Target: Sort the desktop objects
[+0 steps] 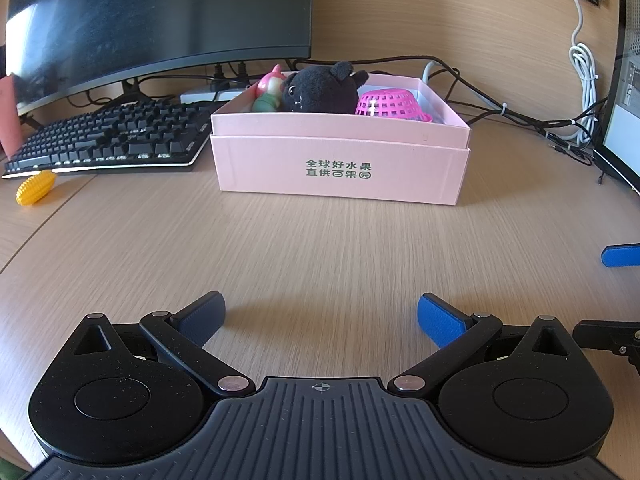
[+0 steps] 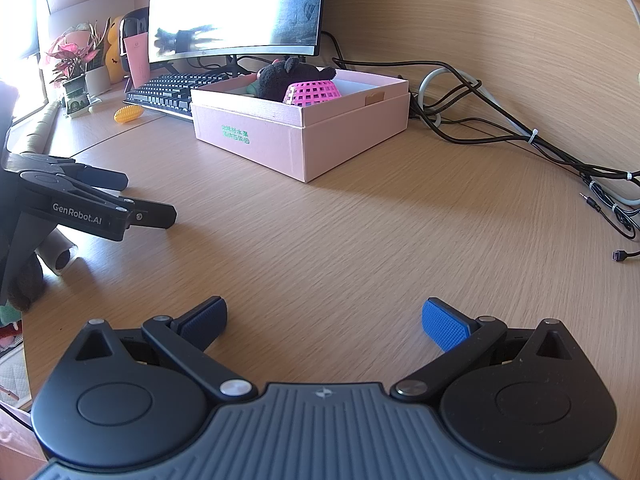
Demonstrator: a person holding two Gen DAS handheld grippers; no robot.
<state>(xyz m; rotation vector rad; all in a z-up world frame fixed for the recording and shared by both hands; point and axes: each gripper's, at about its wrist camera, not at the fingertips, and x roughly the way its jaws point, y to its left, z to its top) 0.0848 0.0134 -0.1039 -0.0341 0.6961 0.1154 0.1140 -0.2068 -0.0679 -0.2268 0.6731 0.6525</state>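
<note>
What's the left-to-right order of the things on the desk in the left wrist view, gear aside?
yellow spiky toy → keyboard → pink box, which holds a pink-green figure, black plush and pink basket in that order → white cable bundle.

a light wood desk (image 2: 360,240) meets a matching wall (image 2: 480,20) (sunlit from the left).

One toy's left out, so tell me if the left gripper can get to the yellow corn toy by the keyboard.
Probably yes. The left gripper is open and empty, and the corn toy lies alone on bare desk before the keyboard, off to its left, unobstructed.
</note>
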